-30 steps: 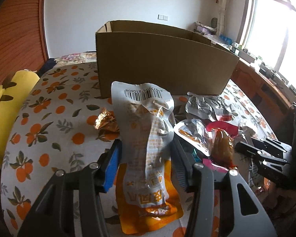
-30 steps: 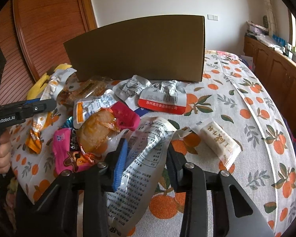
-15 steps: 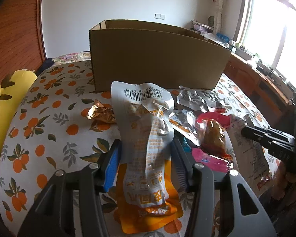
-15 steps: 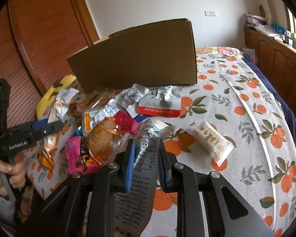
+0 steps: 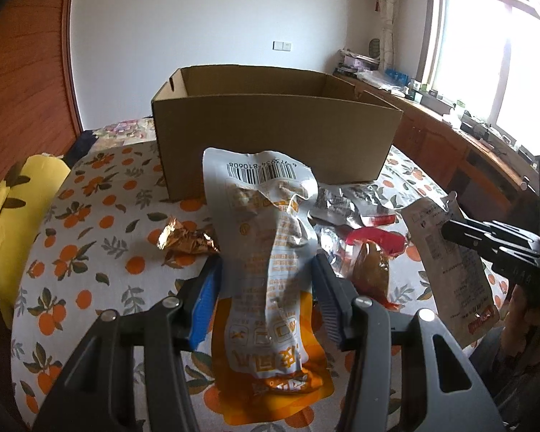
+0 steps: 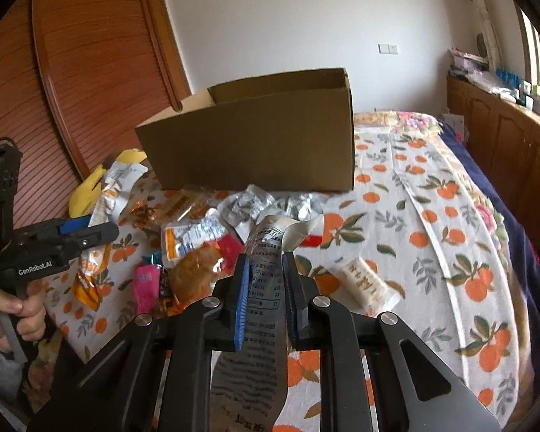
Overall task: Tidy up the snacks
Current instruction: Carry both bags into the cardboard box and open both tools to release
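Grey-and-orange pouch (image 5: 270, 280): centre of the left wrist view, upright, barcode end up, in front of the box.
Left gripper (image 5: 268, 288): half open, pads pressed on both sides of that pouch.
Grey printed pouch (image 6: 266, 288): lower centre of the right wrist view, pinched narrow, lower end hanging below the fingers.
Right gripper (image 6: 264, 288): jaws just closed, clamped tight on that pouch.
Snack pile (image 6: 198, 248): left of centre, on the tablecloth (image 6: 432, 252) before the box.
White bar (image 6: 369, 284): right of the gripper, apart from the pile.
Cardboard box (image 6: 255, 147): upper centre, open-topped.
Hand (image 6: 9, 315): lower left edge, gripping the left tool's handle.
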`<action>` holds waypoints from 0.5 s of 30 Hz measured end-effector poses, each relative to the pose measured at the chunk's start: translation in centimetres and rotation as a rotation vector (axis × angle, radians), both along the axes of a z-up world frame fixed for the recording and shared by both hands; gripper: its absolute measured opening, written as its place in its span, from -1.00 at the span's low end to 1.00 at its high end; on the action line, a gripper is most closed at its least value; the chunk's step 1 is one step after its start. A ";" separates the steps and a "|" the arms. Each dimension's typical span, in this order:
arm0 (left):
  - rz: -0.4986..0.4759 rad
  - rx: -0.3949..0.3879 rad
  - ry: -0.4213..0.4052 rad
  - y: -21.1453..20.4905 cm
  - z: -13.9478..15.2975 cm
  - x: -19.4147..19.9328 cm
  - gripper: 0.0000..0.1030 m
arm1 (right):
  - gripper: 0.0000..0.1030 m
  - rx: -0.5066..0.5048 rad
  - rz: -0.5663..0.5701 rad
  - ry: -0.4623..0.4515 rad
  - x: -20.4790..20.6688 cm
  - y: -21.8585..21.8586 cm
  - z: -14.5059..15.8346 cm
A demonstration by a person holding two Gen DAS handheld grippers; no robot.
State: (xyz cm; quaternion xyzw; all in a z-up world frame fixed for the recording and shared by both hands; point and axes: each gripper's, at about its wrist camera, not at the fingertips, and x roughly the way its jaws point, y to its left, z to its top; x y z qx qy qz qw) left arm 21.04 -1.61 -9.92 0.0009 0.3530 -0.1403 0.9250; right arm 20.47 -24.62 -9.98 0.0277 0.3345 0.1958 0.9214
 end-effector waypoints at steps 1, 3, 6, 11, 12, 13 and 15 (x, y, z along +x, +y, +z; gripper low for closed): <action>-0.002 0.002 -0.001 -0.1 0.1 0.1 -0.02 | -0.72 -0.003 0.000 -0.002 0.1 0.0 0.3; -0.011 0.000 -0.006 -0.3 0.8 0.3 -0.02 | -0.72 -0.013 0.004 0.001 0.3 0.2 0.8; -0.019 -0.017 -0.013 -0.4 2.3 0.7 -0.02 | -0.72 -0.028 0.009 -0.004 0.6 0.1 2.2; -0.032 -0.027 -0.052 -0.4 5.6 1.4 -0.02 | -0.72 -0.060 0.024 -0.034 1.9 0.1 5.7; -0.034 -0.025 -0.067 -0.3 6.5 1.6 -0.02 | -0.72 -0.062 0.027 -0.041 2.1 0.0 6.3; -0.033 -0.023 -0.078 -0.2 7.2 1.8 -0.02 | -0.72 -0.063 0.030 -0.053 2.5 0.0 7.1; -0.031 -0.024 -0.103 0.2 8.6 2.5 -0.01 | -0.72 -0.066 0.036 -0.084 3.3 0.2 9.2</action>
